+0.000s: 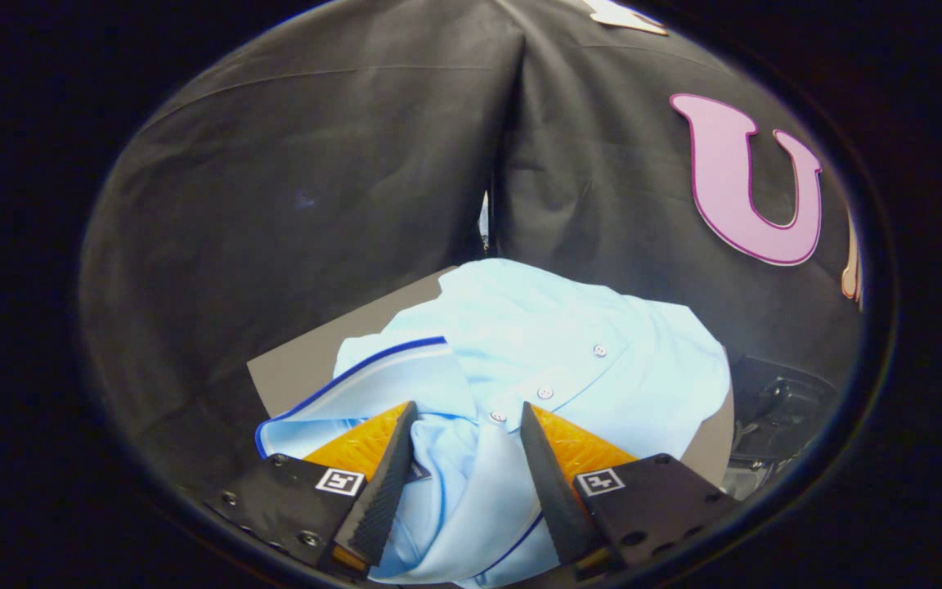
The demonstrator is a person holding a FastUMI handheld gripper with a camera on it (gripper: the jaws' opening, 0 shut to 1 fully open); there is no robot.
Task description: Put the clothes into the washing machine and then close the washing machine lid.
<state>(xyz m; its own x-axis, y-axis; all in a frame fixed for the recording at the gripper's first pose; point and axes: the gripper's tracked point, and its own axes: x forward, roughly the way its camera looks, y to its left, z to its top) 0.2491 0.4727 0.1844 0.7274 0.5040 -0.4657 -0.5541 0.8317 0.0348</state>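
Observation:
A light blue button-up shirt with dark blue piping lies crumpled on a grey flat surface. My gripper is down over the shirt's near part. Its fingers stand partway closed, and a bunched fold of the placket fills the gap and touches both inner faces. Three small buttons run in a line just beyond the right fingertip. The collar edge with the blue trim curves off to the left of the left finger.
Black cloth walls meet in a corner right behind the grey surface. A dark piece of hardware sits low to the right of the shirt, past the surface's edge.

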